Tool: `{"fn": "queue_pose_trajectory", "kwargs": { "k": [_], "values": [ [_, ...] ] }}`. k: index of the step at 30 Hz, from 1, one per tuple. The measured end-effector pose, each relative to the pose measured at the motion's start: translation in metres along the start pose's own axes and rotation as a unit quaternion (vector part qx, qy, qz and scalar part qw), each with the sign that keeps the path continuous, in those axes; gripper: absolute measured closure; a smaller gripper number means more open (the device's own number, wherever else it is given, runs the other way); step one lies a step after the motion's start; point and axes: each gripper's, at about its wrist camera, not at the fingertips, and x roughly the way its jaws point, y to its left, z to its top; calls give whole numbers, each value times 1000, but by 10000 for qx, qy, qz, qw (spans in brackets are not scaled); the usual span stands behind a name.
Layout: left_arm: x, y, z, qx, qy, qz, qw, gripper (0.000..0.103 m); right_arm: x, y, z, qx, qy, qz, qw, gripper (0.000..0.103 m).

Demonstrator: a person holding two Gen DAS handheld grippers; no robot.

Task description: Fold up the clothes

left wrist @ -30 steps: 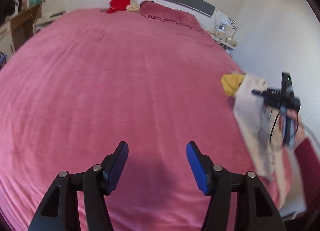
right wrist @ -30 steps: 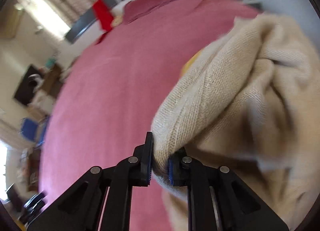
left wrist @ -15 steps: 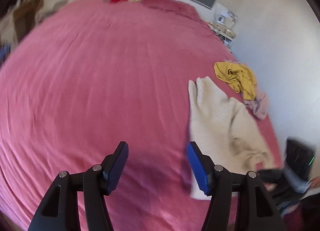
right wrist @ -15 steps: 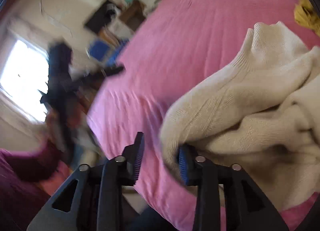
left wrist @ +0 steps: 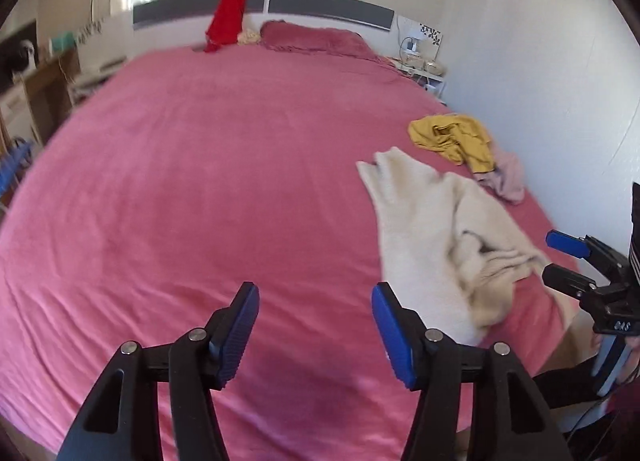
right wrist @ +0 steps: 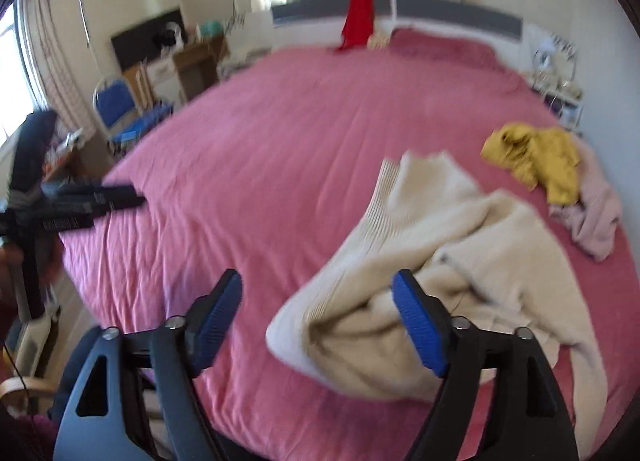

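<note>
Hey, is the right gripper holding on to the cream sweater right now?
No, the right gripper is open, its blue pads spread wide, and the cream sweater lies loose on the pink bedspread.

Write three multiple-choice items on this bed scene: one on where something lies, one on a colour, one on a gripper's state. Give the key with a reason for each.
1. Where does the cream sweater lie?
A. On the pink bedspread, crumpled, in front of the right gripper
B. Draped over the headboard
C. On the blue chair

2. What colour is the garment lying just beyond the sweater, toward the wall?
A. Green
B. Mustard yellow
C. Black

3. What is the state of the right gripper?
A. Shut on the sweater
B. Shut on nothing
C. Open, holding nothing

Key: 1 A, the sweater sits bunched on the bedspread just past the right gripper's fingers. 2 B, the yellow garment lies beside a pale pink one. 3 C, its blue pads stand wide apart with no cloth clamped between them; the left gripper is open too.
</note>
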Motion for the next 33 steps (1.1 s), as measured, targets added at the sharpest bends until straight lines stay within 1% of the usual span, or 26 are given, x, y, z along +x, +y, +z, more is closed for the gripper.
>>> {"fn": "queue_pose_trajectory", "kwargs": {
  "k": [2,3,5,7,9,10,12,13,14,15,17,18,20,22,23,24,25,27,28,30,33],
  "values": [
    [16,-8,7,-171,189,-171,9995,43,-4,-10,8,53,-141,-82,9999,16],
    [22,-12,9,-182,257,-200,9993,43,-1,-18,9,74,-116,-131,9998,16],
    [24,-22,15,33,227,-29,9997,43,6,-33,10,131,-63,-211,9997,16],
    [21,-27,21,320,106,100,9994,42,12,-56,12,233,-32,-182,9996,16],
    [21,-30,29,389,-57,12,9992,42,24,-73,16,307,-2,-194,9993,16],
    [21,-30,33,379,-181,-67,9991,42,30,-84,21,381,24,-162,9991,16],
    [27,-28,44,207,-410,-430,9980,42,46,-110,32,553,127,-98,9983,16],
    [34,-26,49,82,-548,-543,9970,42,58,-123,41,598,246,-158,9978,16],
    [42,-26,54,-6,-762,-484,9959,42,70,-137,50,643,365,-217,9970,16],
    [53,-27,58,-13,-902,-319,9954,42,83,-150,59,696,469,-257,9961,16],
    [75,-29,66,34,-1056,52,9944,44,109,-175,80,862,615,-240,9941,16],
    [88,-29,70,-9,-1046,103,9945,44,124,-189,93,958,747,-255,9923,16],
    [116,-31,76,-129,-882,16,9960,44,150,-211,115,1045,888,-282,9902,16],
    [145,-35,79,-152,-624,-142,9978,44,177,-224,135,1014,1121,-328,9880,16],
    [157,-40,79,-35,-532,-188,9984,44,189,-229,143,977,1229,-344,9870,16],
    [168,-47,78,156,-463,-215,9986,44,192,-232,142,990,1251,-351,9866,16],
    [179,-52,77,266,-343,-339,9985,44,195,-235,140,1003,1273,-357,9861,16],
    [203,-62,76,369,-10,-648,9972,44,201,-242,138,1030,1317,-371,9852,16],
    [215,-64,76,393,147,-741,9964,44,205,-245,137,1043,1339,-377,9848,16],
    [238,-69,74,411,445,-861,9944,44,211,-251,134,1070,1383,-390,9838,16],
    [264,-70,68,409,790,-893,9920,44,220,-261,130,1109,1449,-410,9823,16]
  ]
}}
